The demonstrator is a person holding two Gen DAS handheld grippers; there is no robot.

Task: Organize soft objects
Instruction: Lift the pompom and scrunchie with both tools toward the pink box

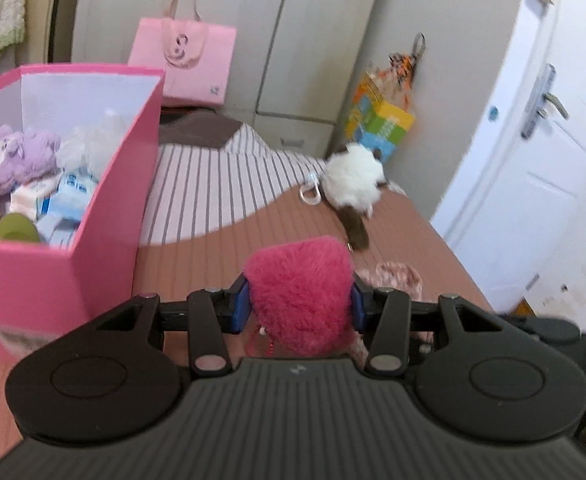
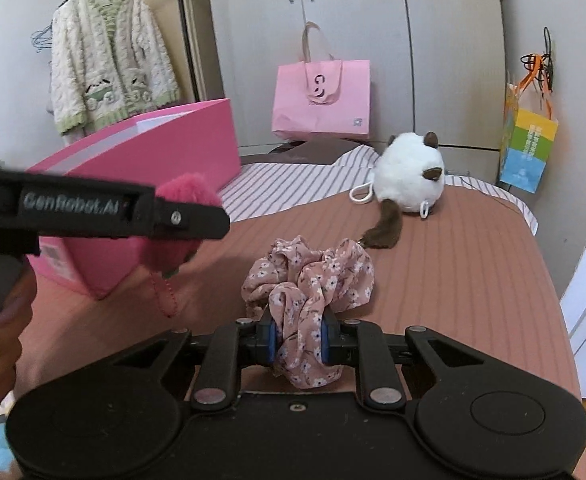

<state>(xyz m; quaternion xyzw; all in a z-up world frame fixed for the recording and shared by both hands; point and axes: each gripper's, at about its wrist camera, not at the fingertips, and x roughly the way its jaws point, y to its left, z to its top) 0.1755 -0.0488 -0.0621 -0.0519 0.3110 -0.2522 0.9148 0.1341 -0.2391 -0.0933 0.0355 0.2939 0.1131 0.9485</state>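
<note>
My left fingers [image 1: 299, 306] pinch the light, squashy pink plush [image 1: 301, 288] near the box [image 1: 105, 208], right fingers [image 2: 297, 340] clamp the limp scrunchie [image 2: 309, 276] by one fold above the bed [image 2: 453, 280].

Bed [image 2: 453, 280] open btwn pink box [image 2: 153, 160] at left and cat plush [image 2: 403, 176] far right; scrunchie [image 2: 313, 276] mid-bed near tongs. Box top open, half full.
</note>
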